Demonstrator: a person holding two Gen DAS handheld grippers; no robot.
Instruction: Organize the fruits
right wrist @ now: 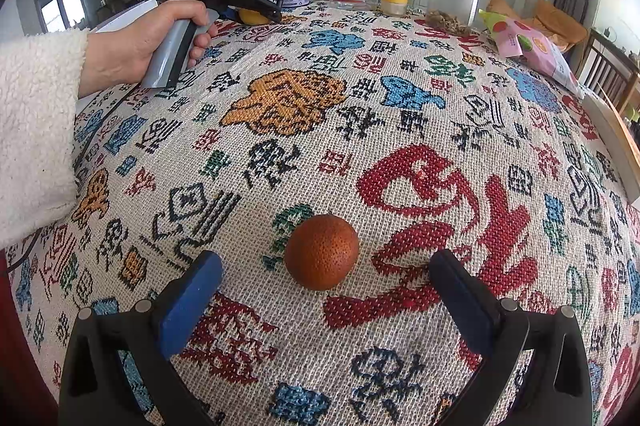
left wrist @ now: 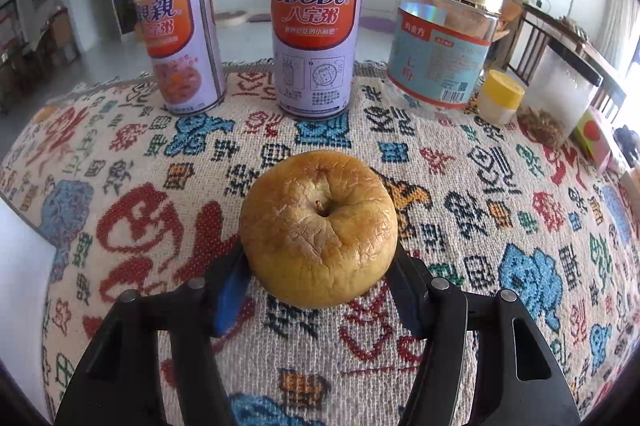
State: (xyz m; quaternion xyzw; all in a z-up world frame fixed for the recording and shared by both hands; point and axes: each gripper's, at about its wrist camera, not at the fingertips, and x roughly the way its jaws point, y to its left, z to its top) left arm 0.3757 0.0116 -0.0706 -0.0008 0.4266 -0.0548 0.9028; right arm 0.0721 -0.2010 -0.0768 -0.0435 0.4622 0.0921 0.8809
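Patterned tablecloth point(right wrist: 400, 106) covers table. 2 cans point(left wrist: 314, 42) + clear jar point(left wrist: 444, 34) at far edge. L gripper point(left wrist: 320, 258) closed on wrinkled yellow apple point(left wrist: 318, 228), stem up. R gripper point(right wrist: 326, 282) wide open, small orange point(right wrist: 321, 252) btwn fingers, untouched.

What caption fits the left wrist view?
Left claw closed on a wrinkled yellow apple on the patterned tablecloth, two porridge cans behind.

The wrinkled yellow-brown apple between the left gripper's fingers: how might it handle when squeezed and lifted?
The wrinkled yellow-brown apple looks shrivelled, so probably soft and easily dented. Its round shape could roll if released. The left gripper grips low, so it might tip.
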